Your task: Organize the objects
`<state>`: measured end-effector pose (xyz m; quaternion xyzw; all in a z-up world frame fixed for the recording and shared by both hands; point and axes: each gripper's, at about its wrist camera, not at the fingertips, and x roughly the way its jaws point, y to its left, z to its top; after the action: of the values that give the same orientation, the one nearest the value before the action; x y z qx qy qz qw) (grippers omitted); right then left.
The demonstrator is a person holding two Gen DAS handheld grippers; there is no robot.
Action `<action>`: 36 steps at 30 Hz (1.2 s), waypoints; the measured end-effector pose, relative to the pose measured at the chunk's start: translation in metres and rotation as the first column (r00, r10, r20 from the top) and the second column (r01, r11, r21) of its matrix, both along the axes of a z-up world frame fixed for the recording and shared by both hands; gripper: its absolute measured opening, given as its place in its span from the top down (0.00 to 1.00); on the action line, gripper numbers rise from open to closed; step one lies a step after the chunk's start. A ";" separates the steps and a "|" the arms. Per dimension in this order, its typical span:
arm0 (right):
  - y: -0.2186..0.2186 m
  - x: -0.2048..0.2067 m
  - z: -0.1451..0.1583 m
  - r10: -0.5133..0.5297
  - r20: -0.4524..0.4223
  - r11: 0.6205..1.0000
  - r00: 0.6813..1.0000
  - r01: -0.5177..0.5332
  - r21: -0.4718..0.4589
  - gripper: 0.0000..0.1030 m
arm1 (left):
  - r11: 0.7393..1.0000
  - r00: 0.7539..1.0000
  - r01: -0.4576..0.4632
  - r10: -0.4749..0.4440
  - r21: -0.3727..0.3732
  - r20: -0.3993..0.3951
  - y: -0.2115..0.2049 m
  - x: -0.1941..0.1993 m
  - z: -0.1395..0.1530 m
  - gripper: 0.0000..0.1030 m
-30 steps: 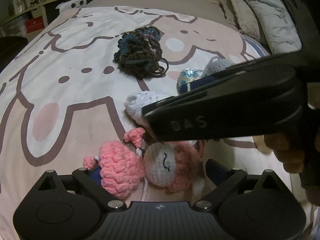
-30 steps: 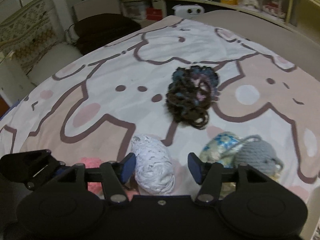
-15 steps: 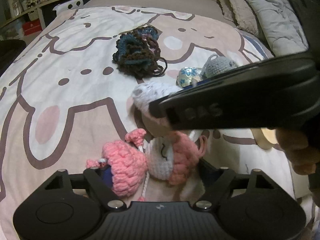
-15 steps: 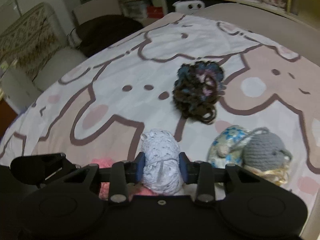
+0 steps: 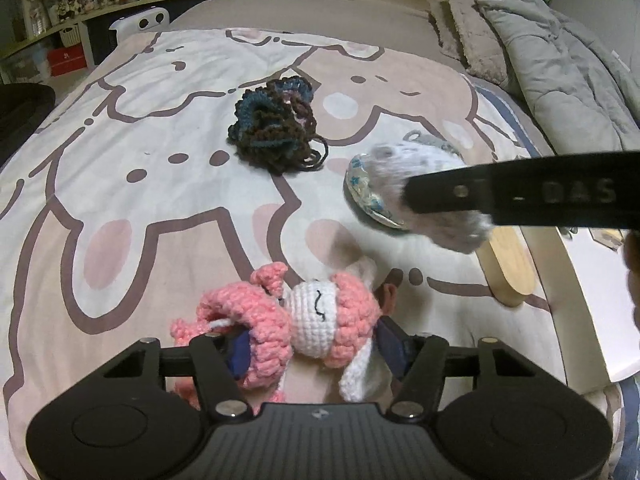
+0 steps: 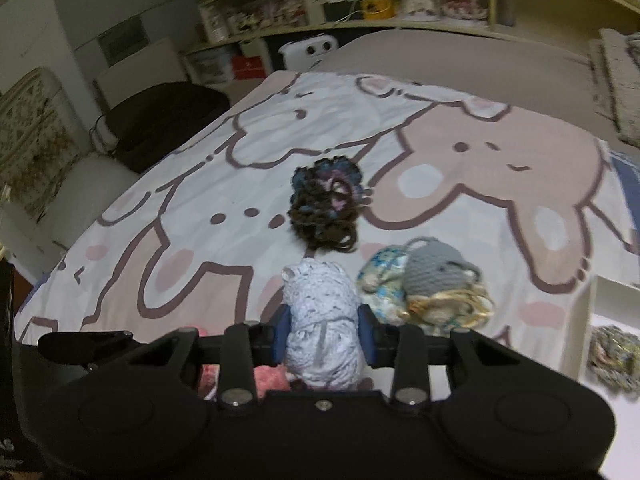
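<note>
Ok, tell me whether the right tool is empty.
No, the right tool is shut on the white crocheted piece, its blue pads pressed against both sides in the right wrist view.

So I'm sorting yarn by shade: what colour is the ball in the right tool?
White with grey flecks, the yarn ball; clearest in the right wrist view.

Both wrist cameras sit low and close over the bed's (image 5: pixel 120 168) near edge, facing its far edge; both show the dark yarn tangle (image 5: pixel 276 128) (image 6: pixel 326 208) mid-bed.
</note>
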<state>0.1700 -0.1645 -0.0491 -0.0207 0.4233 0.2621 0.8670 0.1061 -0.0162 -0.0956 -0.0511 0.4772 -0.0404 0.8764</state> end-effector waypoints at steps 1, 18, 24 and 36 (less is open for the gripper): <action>-0.003 -0.003 0.002 -0.016 0.003 1.000 1.000 0.016 0.001 0.65 | 1.000 1.000 -0.001 0.001 -0.003 0.001 0.001 -0.001 0.000 0.40; -0.056 -0.029 0.001 -0.191 -0.020 0.981 0.981 0.192 0.026 0.64 | 0.994 0.994 -0.105 0.105 -0.009 -0.013 -0.007 0.009 -0.006 0.09; -0.056 -0.030 -0.003 -0.183 -0.020 0.983 0.983 0.183 0.019 0.64 | 0.988 0.989 -0.137 0.140 0.069 -0.037 -0.009 0.014 -0.021 0.11; -0.056 -0.030 -0.007 -0.172 -0.024 0.985 0.985 0.173 0.016 0.64 | 0.991 0.992 -0.121 0.122 0.054 -0.017 -0.010 0.012 -0.017 0.31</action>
<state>0.1400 -0.2202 -0.0557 0.0268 0.4308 0.1901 0.8818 0.1184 -0.0263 -0.1126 -0.0573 0.4829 0.0264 0.8734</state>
